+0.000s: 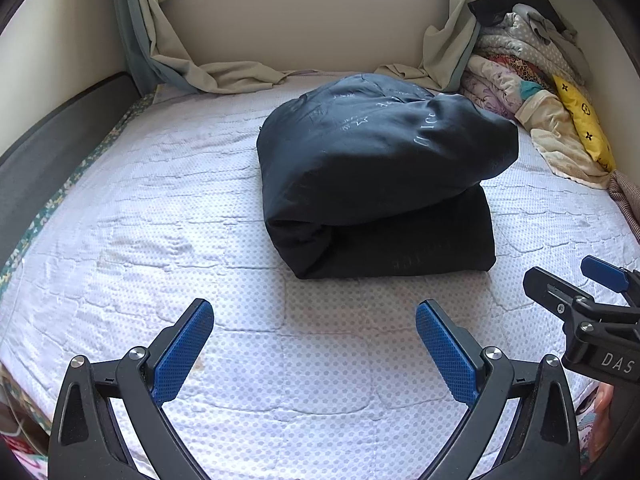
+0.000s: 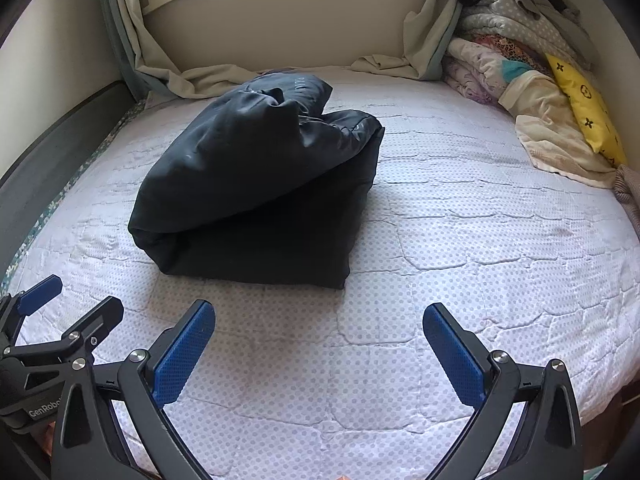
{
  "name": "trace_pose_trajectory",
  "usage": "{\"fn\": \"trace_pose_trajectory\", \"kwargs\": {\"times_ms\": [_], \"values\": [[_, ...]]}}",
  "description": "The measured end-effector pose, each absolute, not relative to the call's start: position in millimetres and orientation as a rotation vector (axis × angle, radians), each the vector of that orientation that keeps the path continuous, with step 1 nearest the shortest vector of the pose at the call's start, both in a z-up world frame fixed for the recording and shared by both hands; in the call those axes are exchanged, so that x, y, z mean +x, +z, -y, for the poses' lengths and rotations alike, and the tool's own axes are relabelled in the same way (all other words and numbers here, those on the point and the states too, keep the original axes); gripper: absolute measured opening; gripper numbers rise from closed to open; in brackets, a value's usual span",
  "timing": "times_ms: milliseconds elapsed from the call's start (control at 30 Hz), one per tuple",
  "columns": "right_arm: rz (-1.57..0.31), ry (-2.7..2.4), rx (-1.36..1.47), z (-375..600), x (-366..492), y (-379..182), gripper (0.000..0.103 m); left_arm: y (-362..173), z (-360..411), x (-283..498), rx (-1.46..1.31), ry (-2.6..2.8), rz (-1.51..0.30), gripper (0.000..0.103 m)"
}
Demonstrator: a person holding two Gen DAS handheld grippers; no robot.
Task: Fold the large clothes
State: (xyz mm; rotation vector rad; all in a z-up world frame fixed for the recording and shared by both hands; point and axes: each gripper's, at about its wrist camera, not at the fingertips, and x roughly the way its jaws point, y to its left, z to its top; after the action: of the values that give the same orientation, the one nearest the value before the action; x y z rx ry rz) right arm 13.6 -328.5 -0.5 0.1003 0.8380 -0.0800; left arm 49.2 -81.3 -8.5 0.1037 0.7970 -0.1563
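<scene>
I read both units level and side by side: left gripper (image 1: 315,344) and right gripper (image 2: 319,348) each with fingers (image 1: 182,354) spread wide, nothing held.

A folded dark garment (image 1: 380,176) lies on the quilted mattress (image 1: 160,208) beyond the empty, spread left claw (image 1: 315,314).

You have the puffy dark navy padded garment (image 1: 376,176) folded into a thick bundle, its upper layer bulging, lying mid-mattress.
</scene>
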Motion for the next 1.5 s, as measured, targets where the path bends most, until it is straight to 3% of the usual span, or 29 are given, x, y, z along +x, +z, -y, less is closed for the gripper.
{"fn": "trace_pose_trajectory", "kwargs": {"times_ms": [1500], "values": [[-0.816,-0.103,0.085,327.2,15.5,1.6,0.103,-9.1,90.9,50.0,0.095,-0.153,-0.796,0.103]]}}
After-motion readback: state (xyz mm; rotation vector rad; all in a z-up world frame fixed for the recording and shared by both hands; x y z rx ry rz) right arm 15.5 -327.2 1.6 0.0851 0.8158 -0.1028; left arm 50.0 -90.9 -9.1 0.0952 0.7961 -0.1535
